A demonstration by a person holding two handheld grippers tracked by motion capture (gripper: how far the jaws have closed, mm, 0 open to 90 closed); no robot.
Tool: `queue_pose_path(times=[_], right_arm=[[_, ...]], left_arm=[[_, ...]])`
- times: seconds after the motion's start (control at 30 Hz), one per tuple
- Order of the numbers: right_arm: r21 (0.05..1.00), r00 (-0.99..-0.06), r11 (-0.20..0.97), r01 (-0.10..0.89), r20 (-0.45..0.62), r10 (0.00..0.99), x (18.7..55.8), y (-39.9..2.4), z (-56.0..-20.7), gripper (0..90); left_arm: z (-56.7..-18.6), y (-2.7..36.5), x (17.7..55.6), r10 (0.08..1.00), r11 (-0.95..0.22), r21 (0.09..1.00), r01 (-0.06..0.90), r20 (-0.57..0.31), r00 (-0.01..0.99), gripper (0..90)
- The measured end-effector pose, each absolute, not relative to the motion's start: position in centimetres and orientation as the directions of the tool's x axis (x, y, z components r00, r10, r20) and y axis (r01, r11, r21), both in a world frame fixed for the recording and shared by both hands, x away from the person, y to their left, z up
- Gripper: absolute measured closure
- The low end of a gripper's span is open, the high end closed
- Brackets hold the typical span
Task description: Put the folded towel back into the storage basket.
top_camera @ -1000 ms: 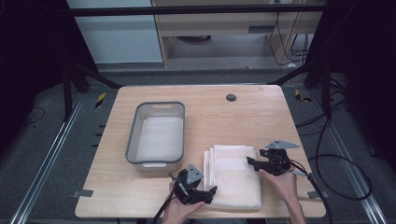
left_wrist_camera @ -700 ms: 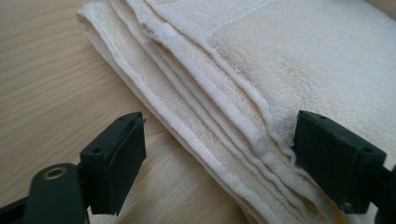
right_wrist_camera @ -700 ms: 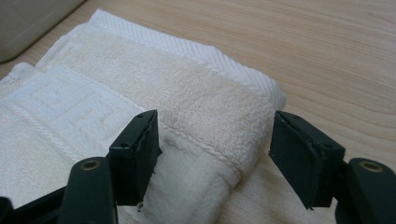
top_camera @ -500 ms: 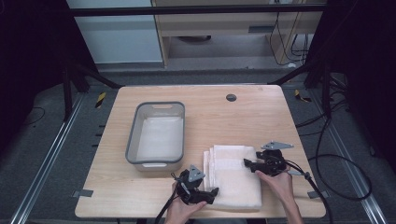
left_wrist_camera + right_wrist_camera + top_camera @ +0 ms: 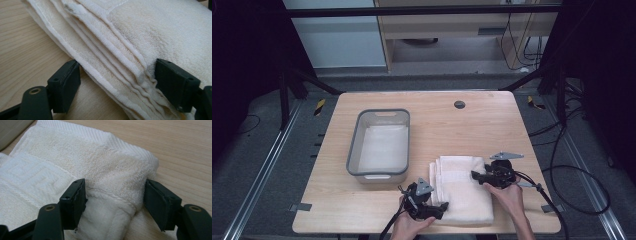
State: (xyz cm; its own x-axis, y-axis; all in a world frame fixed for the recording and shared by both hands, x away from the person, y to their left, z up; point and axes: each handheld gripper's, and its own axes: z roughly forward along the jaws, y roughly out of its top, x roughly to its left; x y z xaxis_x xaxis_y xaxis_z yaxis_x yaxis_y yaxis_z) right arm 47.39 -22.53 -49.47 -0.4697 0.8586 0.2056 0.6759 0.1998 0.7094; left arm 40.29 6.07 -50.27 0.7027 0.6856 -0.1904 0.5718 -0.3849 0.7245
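While the bench (image 5: 472, 125) looks the same as a second ago, with the grey tub (image 5: 381, 142) sitting untouched on its left half, the action is all at the near edge, where the folded towel (image 5: 462, 192) lies just right of the tub and clear of it. The towel hasn't shifted in the high view, so nothing has been lifted yet. What did change is small: the left tongs (image 5: 441, 207) have slid in a touch at the towel's near-left corner, and their jaws have just been closing a bit. In the left gripper view the stacked hems of the towel (image 5: 120, 60) run between the jaws, one jaw down on the wood at the edge and the other on top of the pile, but I wouldn't call it a real pinch yet, more like straddling. The right tongs (image 5: 476, 175) are at the right side of the towel, and their jaws have just been closing too. In the right gripper view a puffy fold (image 5: 117, 187) sits between them and both pads look pressed into the cloth, so that side seems clamped. My guess is both ends are getting grabbed so the whole stack can go over into the tub, and the left side needs to finish its squeeze first.
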Motion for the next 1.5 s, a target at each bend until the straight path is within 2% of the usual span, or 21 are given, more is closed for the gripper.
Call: queue_pose_path(times=[0.1, 0.23, 0.47, 0.6, 0.77, 0.97, 1.27, 1.5], right_arm=[[0.698, -0.465, 0.184, 0.692, 0.236, 0.853, 47.5, -22.6, -49.5, 40.8], [0.683, -0.452, 0.137, 0.718, 0.308, 0.837, 47.6, -23.0, -49.8, 45.1], [0.669, -0.454, 0.137, 0.730, 0.326, 0.829, 47.6, -22.8, -49.5, 53.7], [0.672, -0.459, 0.142, 0.727, 0.322, 0.828, 47.5, -22.6, -49.3, 61.4], [0.666, -0.447, 0.120, 0.736, 0.345, 0.825, 47.5, -22.6, -49.0, 69.6], [0.676, -0.455, 0.129, 0.726, 0.332, 0.826, 47.4, -22.5, -48.6, 72.0], [0.692, -0.463, 0.097, 0.715, 0.365, 0.808, 46.8, -23.0, -47.4, 72.7], [0.730, -0.493, 0.114, 0.674, 0.329, 0.806, 46.1, -22.7, -46.1, 73.3]], left_arm=[[-50.1, 6.0, 40.3, 0.680, -0.386, 0.715, 0.583, -0.206, 0.704, 23.1], [-50.0, 6.0, 40.4, 0.663, -0.386, 0.707, 0.592, -0.233, 0.711, 32.4], [-50.1, 6.1, 40.7, 0.638, -0.369, 0.694, 0.618, -0.294, 0.711, 45.9], [-50.1, 6.1, 40.8, 0.632, -0.351, 0.683, 0.641, -0.332, 0.700, 52.9], [-49.9, 6.1, 40.5, 0.634, -0.349, 0.695, 0.629, -0.319, 0.705, 61.7], [-49.7, 6.4, 40.6, 0.625, -0.342, 0.701, 0.626, -0.328, 0.708, 68.0], [-48.7, 7.0, 40.4, 0.604, -0.311, 0.720, 0.621, -0.354, 0.714, 72.0], [-47.8, 7.4, 40.1, 0.598, -0.303, 0.732, 0.610, -0.352, 0.720, 73.9]])
